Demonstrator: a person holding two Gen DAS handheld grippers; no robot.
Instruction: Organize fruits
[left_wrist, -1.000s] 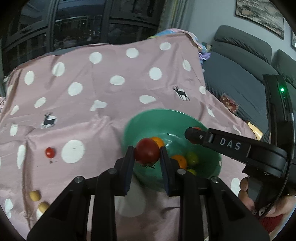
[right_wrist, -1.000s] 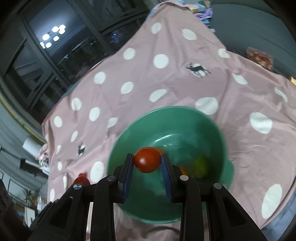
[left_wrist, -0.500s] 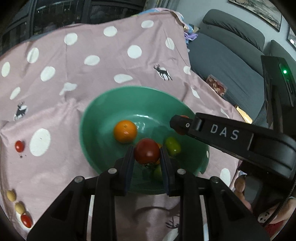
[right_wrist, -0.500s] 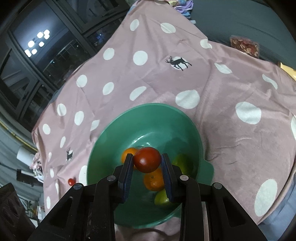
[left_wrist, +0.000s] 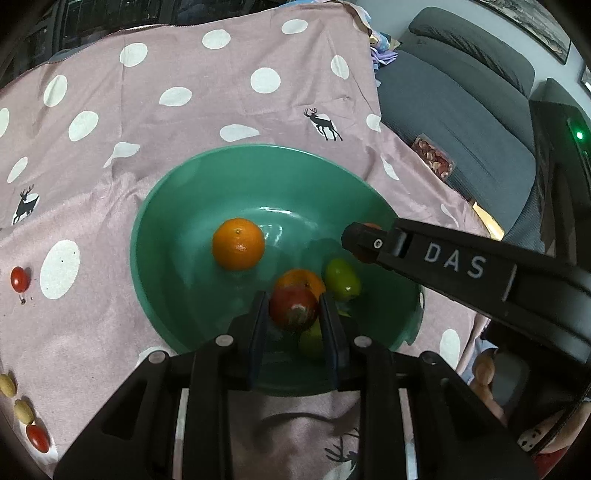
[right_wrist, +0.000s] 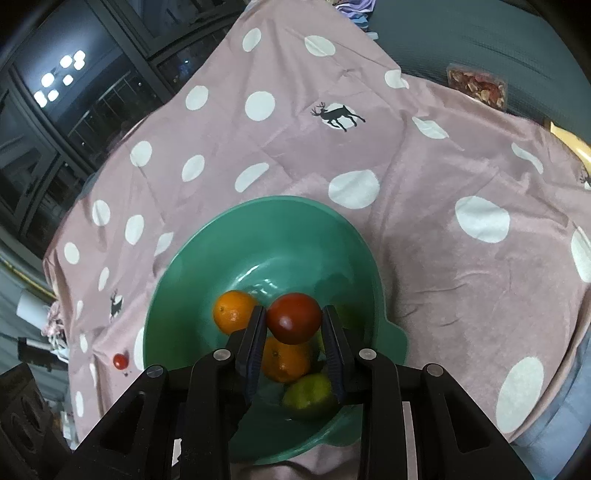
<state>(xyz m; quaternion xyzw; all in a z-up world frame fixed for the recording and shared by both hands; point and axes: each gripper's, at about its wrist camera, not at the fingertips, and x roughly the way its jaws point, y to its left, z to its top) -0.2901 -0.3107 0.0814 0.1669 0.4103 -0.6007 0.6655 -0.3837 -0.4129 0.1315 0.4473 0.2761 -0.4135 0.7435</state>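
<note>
Both cams above bowl (left_wrist: 155, 221) (close)

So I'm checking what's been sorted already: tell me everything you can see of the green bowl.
The green bowl is round, deep and glossy, plastic by its look, with a small lip on its rim. It sits upright on the dotted pink cloth. Inside lie two oranges and two green fruits. Both grippers hold red tomatoes over it.

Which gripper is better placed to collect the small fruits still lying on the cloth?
Left, probably. The cherry tomato and the small fruits lie left of the bowl, on the left gripper's side; the right gripper reaches in from the bowl's right.
</note>
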